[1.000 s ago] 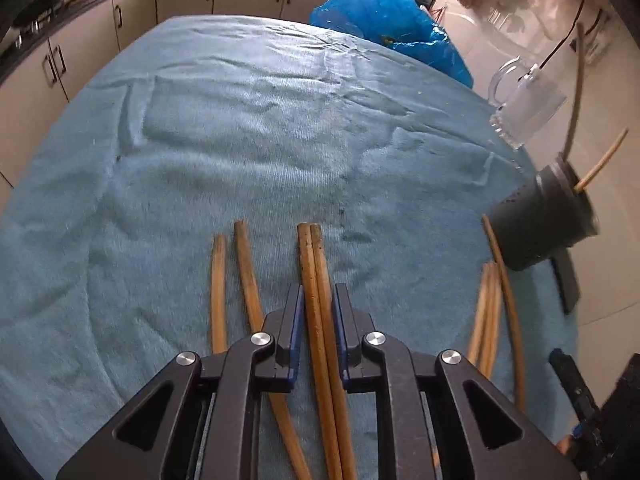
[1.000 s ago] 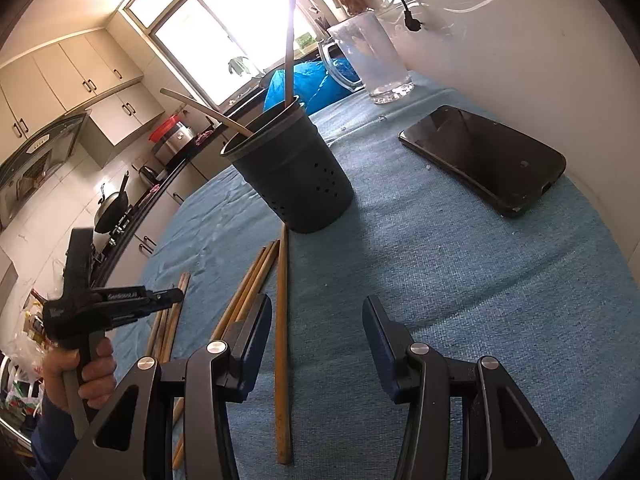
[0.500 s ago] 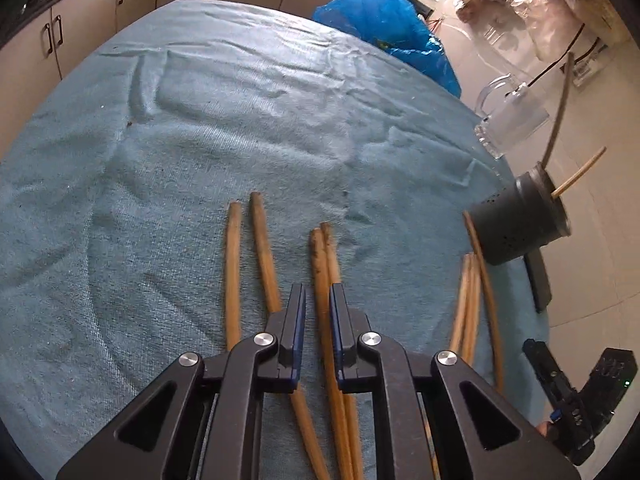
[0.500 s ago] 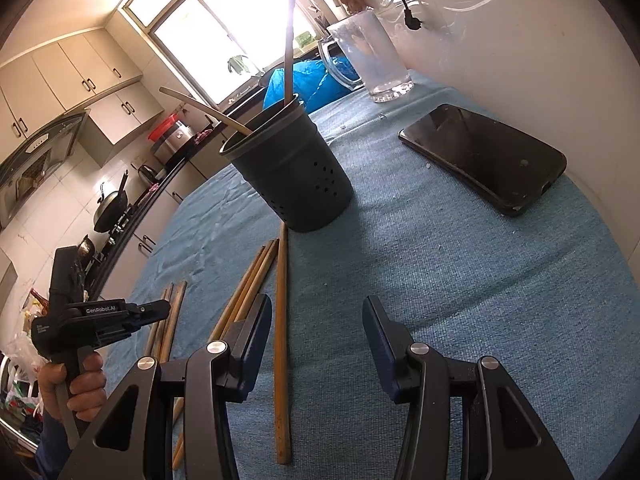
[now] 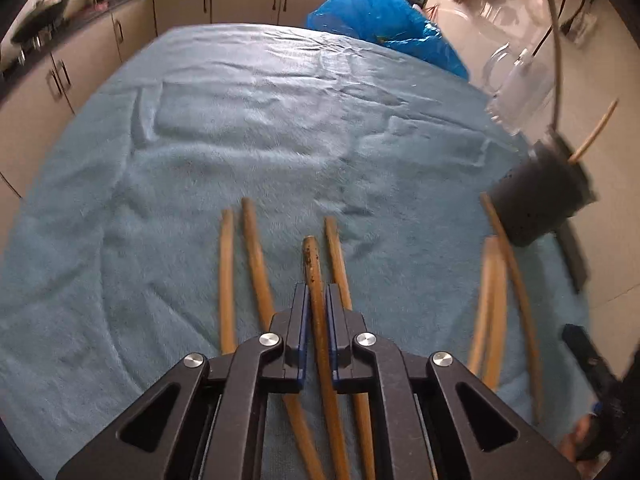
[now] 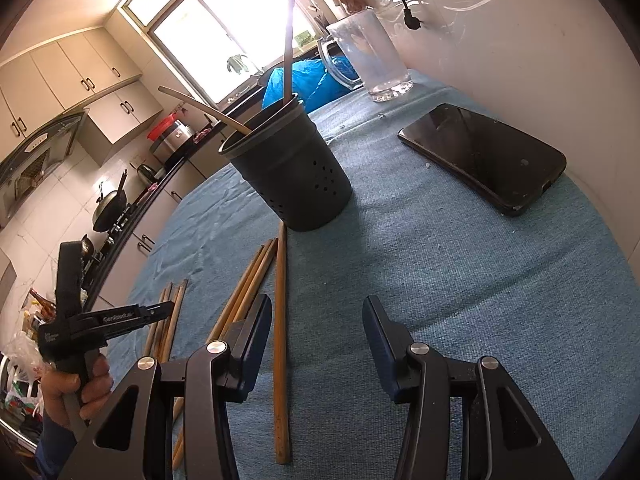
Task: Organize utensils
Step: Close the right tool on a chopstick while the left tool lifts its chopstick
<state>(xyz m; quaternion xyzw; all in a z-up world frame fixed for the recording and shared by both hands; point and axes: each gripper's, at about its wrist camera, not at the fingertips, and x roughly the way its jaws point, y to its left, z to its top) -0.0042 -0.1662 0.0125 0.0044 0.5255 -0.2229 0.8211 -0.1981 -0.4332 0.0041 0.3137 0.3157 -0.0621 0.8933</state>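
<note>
On the blue-towelled surface (image 5: 248,128), the left gripper (image 5: 316,304) has just lifted one pinched chopstick (image 5: 314,276); holder (image 5: 540,200) waits at two o'clock. Right gripper (image 6: 316,344) fingers spread.

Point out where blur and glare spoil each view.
Left wrist view: motion blur smears the chopsticks at right, the black holder and the clear jug; the gripped chopstick stays sharp. Right wrist view: sharp, but the window is blown out white.

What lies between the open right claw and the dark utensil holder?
In the right wrist view, only bare blue towel lies between the right claw and the holder; loose chopsticks lie alongside.
</note>
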